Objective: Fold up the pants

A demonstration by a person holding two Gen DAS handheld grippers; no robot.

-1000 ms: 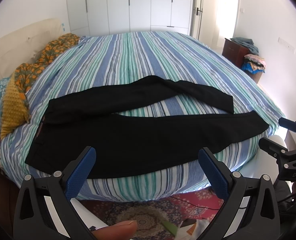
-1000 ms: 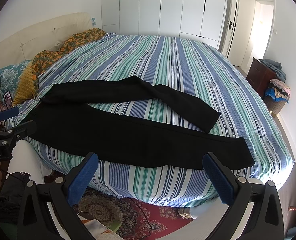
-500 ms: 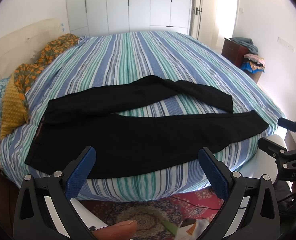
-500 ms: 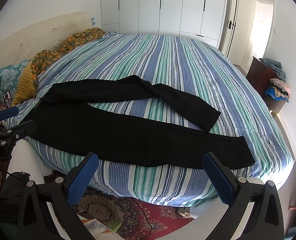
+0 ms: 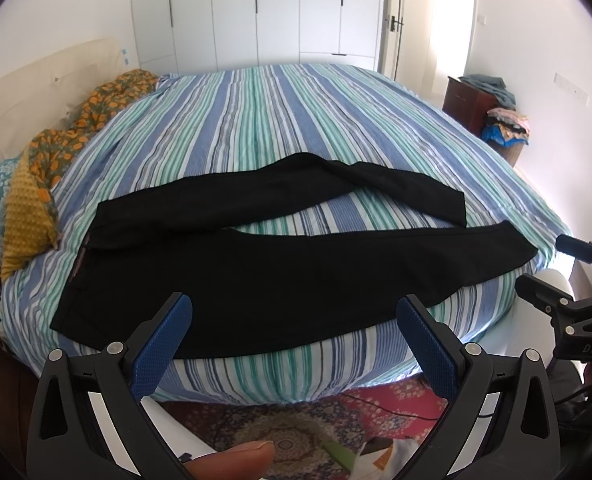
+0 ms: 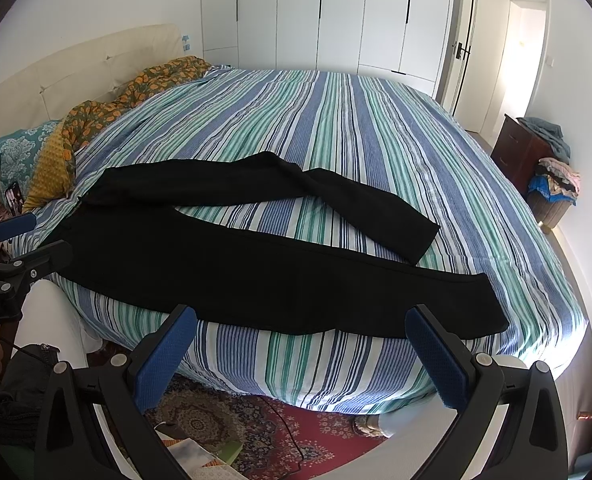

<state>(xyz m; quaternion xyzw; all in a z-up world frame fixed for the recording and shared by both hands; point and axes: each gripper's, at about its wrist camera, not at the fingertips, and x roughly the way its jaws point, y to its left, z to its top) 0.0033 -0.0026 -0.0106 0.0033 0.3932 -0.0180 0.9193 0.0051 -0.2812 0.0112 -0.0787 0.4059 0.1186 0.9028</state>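
Observation:
Black pants (image 5: 256, 264) lie spread flat on the striped bed (image 5: 280, 120), waistband at the left, legs pointing right. The far leg bends back toward the near one; the near leg runs along the bed's front edge. They also show in the right wrist view (image 6: 256, 264). My left gripper (image 5: 292, 320) is open and empty, held off the bed just in front of the near leg. My right gripper (image 6: 301, 332) is open and empty, also in front of the bed edge. Each gripper shows in the other's view: the right one (image 5: 559, 276) and the left one (image 6: 28, 236).
Patterned pillows and an orange blanket (image 6: 96, 120) lie at the headboard on the left. A phone (image 6: 14, 196) lies near the pillows. A dark cabinet with piled clothes (image 6: 535, 152) stands at the right wall. A red rug with papers (image 6: 256, 432) covers the floor below.
Both grippers have shifted very slightly; the view barely changes. The pants have not moved and both grippers stay open.

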